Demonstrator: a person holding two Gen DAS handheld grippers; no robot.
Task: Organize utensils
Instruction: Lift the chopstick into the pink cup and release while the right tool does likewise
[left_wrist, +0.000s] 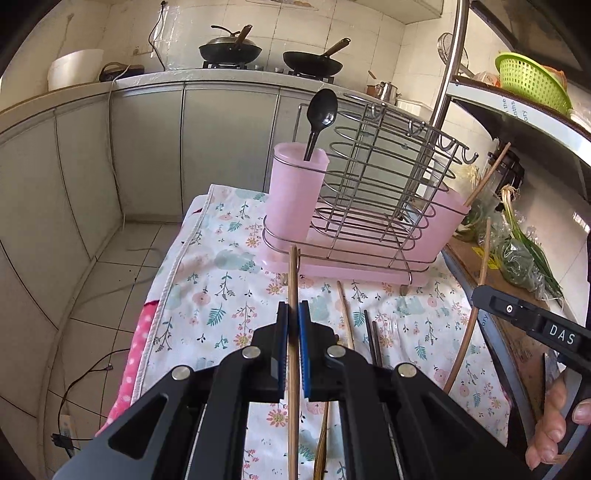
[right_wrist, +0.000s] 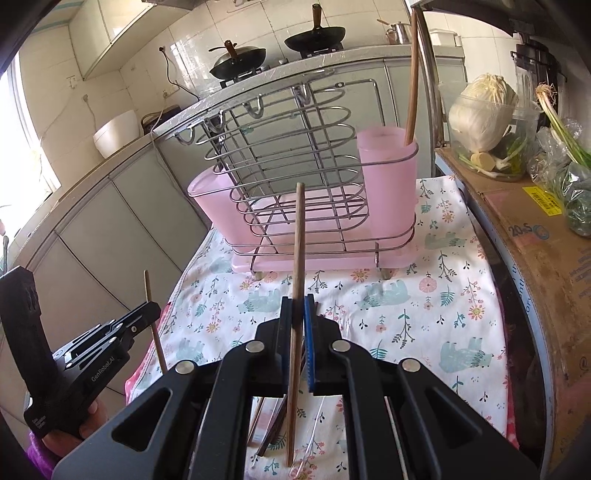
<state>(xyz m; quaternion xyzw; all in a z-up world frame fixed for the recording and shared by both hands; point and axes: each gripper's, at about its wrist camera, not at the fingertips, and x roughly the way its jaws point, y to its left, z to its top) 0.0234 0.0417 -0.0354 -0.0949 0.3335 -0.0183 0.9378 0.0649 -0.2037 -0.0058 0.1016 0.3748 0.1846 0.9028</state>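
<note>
My left gripper is shut on a light bamboo chopstick that points at the pink utensil holder, a wire rack with a pink cup at each end. A black spoon stands in the holder's left cup. One chopstick stands in the right cup. My right gripper is shut on a darker brown chopstick, held short of the holder. Each gripper also shows in the other's view: the right gripper and the left gripper. Loose chopsticks lie on the floral cloth.
A cardboard box with cabbage and green onions stands along the table's right side. Beyond the table's left edge the tiled floor drops away. Grey cabinets and a counter with two woks lie behind the holder. A metal shelf post rises at the right.
</note>
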